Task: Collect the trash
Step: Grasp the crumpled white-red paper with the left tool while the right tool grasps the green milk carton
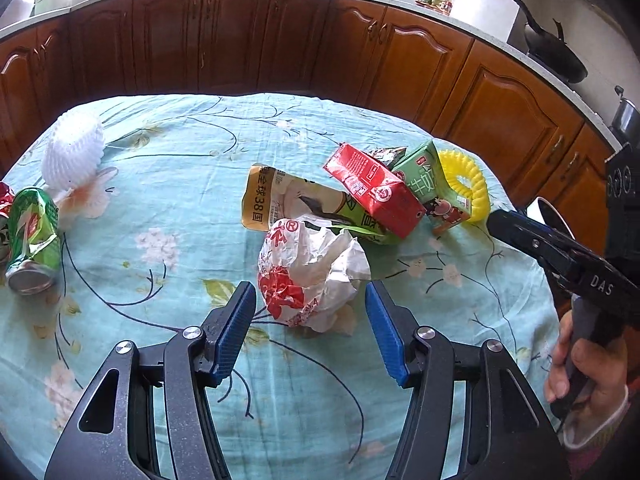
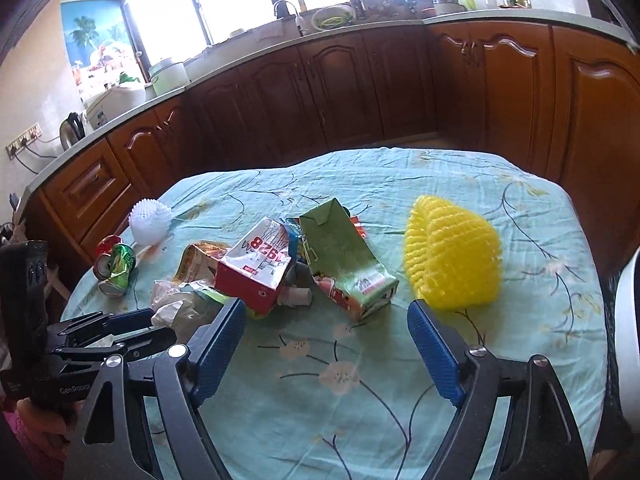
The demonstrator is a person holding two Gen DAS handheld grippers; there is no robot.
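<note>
Two claws hang over the bench (image 1: 168, 184), both with jaws apart and nothing between the blue pads. From our left claw (image 1: 310, 332) the crumpled white bag (image 1: 312, 272), printed in red, lies straight ahead and just past the fingertips, on the cloth, roughly centred on the gap; it is a rounded wad with no clear long axis, so the jaws can close from either side. We judge this the nearest pickup, and the left hand the nearer one for it. Our right claw (image 2: 328, 348) faces bare cloth; the green carton (image 2: 348, 268) lies just beyond, its long axis running away from us and leaning to the left, and the yellow foam net (image 2: 452, 252) sits off the right pad, close by.

Materials differ widely. The bag is thin, creased film that should collapse under the pads. The red carton (image 1: 376, 192) and the green one are dented, waxy board, the red resting tilted on a flattened yellow-and-green pouch (image 1: 280, 196). The yellow net and the white foam net (image 1: 72, 152) are soft, ribbed mesh. At the bench's far left edge lies a crushed green can (image 1: 32, 236), thin shiny metal, well apart from both claws.
</note>
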